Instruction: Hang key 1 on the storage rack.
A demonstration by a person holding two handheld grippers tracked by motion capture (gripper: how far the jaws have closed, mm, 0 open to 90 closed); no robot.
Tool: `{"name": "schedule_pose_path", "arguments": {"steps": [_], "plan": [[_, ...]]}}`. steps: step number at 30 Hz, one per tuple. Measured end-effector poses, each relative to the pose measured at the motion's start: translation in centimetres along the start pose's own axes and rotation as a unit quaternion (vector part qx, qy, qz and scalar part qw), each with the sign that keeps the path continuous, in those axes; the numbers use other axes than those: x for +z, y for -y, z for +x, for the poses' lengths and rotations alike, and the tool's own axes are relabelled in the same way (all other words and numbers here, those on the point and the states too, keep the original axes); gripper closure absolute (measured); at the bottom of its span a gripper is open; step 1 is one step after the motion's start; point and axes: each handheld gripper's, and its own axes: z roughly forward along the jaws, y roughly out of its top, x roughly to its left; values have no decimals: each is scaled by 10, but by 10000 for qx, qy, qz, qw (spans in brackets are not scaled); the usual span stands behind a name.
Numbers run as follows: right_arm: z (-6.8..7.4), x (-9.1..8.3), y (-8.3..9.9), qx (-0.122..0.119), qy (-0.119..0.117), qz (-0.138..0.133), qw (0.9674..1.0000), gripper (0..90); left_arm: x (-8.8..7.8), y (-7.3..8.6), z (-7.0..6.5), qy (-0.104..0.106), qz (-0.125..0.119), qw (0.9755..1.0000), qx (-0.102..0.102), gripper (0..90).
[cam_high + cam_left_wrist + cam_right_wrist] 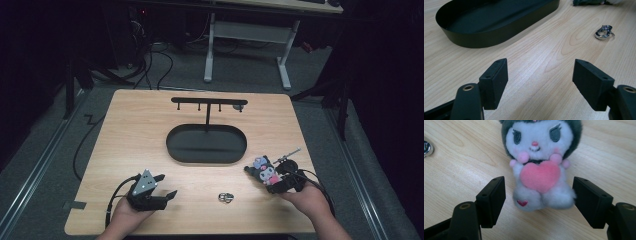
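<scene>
The table [150, 130] is evenly lit from above — dark surroundings, soft shadows — close views slightly blurred.

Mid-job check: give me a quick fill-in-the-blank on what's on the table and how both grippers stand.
1. The right gripper has its jaws open around a plush ____ holding a pink heart.
2. The left gripper is ____ and holds nothing.
3. The metal clasp lies on the table ____ the two grippers.
4. The oval tray is coloured ____.

Missing words: toy; open; between; black
</scene>
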Motion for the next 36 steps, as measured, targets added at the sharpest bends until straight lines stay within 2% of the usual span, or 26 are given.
{"name": "schedule_pose_path", "arguments": {"steps": [1,11,18,23,24,28,36], "plan": [[-1,3,0,30,-59,-23,10000,283,0,0,0,0,0,10000,4,293],[-3,16,1,34,-83,28,10000,310,1,0,0,-5,9,10000,35,295],[-4,17,4,7,-27,-55,10000,354,2,1,0,-3,23,10000,53,295],[-3,13,5,-38,92,-149,9998,474,2,1,0,-3,27,10000,53,295],[-2,12,4,-10,57,-122,9999,482,2,1,0,-7,34,10000,53,295],[2,5,3,-80,73,-291,9995,484,2,1,0,-15,16,10000,59,295],[2,-7,0,-47,85,-343,9994,483,1,0,-1,-31,-5,10000,43,295]]}}
